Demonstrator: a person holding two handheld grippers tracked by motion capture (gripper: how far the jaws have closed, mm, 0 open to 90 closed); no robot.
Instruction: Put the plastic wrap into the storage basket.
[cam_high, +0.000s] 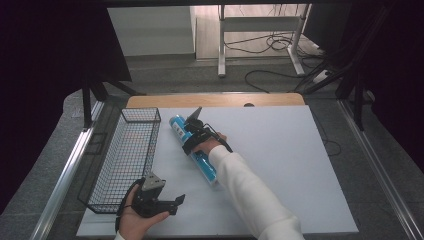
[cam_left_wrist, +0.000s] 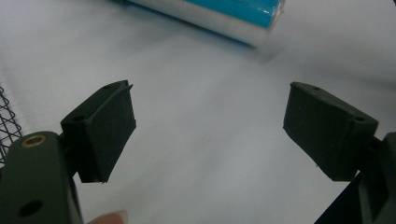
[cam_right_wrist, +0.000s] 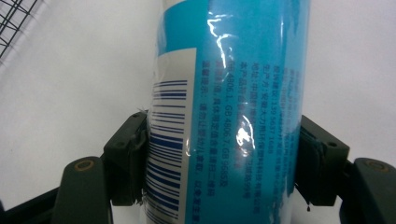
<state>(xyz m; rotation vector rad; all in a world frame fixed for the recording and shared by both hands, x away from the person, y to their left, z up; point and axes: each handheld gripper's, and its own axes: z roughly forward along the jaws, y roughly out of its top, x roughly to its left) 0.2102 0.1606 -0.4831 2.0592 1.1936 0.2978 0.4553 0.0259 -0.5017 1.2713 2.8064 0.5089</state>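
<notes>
From above I see a white table (cam_high: 280, 165) with a long blue tube (cam_high: 196, 150) lying flat a little left of centre. Its long axis runs from the far left, close to the far end of a black wire basket (cam_high: 125, 160), toward the near right. My right gripper (cam_high: 194, 131) reaches in from the near right along a white sleeve (cam_high: 250, 195) and crosses the tube around its far half. In the right gripper view the two black pads press on opposite sides of the tube (cam_right_wrist: 229, 112), squarely across its width, so I judge that gripper clamped on it. My left gripper (cam_high: 172, 202) rests at the near edge, just beside the basket's near end, jaws spread with nothing between them; its own view shows the tube's near end (cam_left_wrist: 224, 16) lying ahead. The basket sits left of the tube and roughly parallel to it, so the right hand is placed to carry it sideways to the left
</notes>
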